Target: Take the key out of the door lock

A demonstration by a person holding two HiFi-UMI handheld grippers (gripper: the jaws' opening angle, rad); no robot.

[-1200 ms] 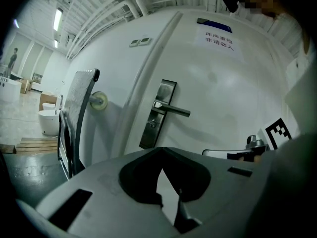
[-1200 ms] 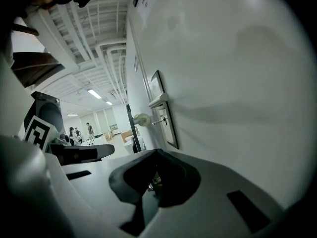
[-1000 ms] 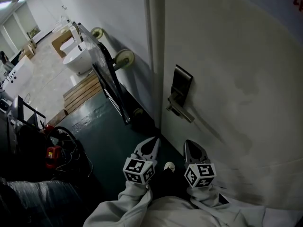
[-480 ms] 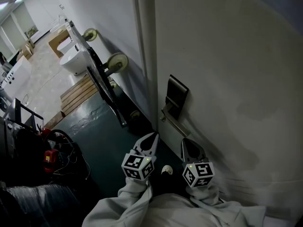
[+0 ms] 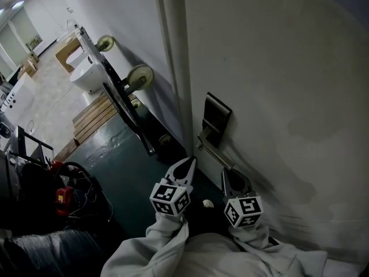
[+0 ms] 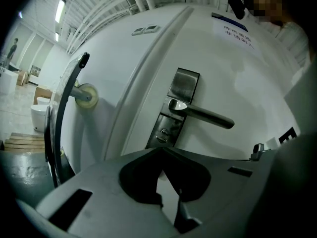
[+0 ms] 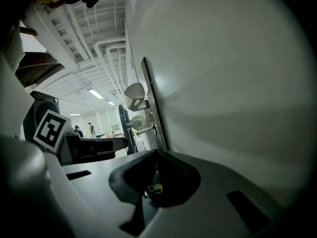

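Looking down from the head view, I have both grippers low in front of the door (image 5: 277, 97), pointed up toward its lock plate (image 5: 217, 117). My left gripper (image 6: 161, 151) has its jaws clenched, tips touching, with nothing between them. Its view looks straight at the plate, which stands upright near the door's edge with the handle (image 6: 203, 114) reaching out level to the right. The key (image 6: 161, 134) sits in the cylinder just below the handle. It is small in the frame, and I can only make out a bit of metal jutting from the round keyhole. The left jaw tips are below it and apart from it.

My right gripper (image 7: 157, 155) is also clenched and empty, close beside the door face and looking along it, so it sees the handle edge-on. The two grippers are near each other, neither touching the lock.

A wheeled trolley (image 5: 124, 103) leans against the wall to the left of the door.
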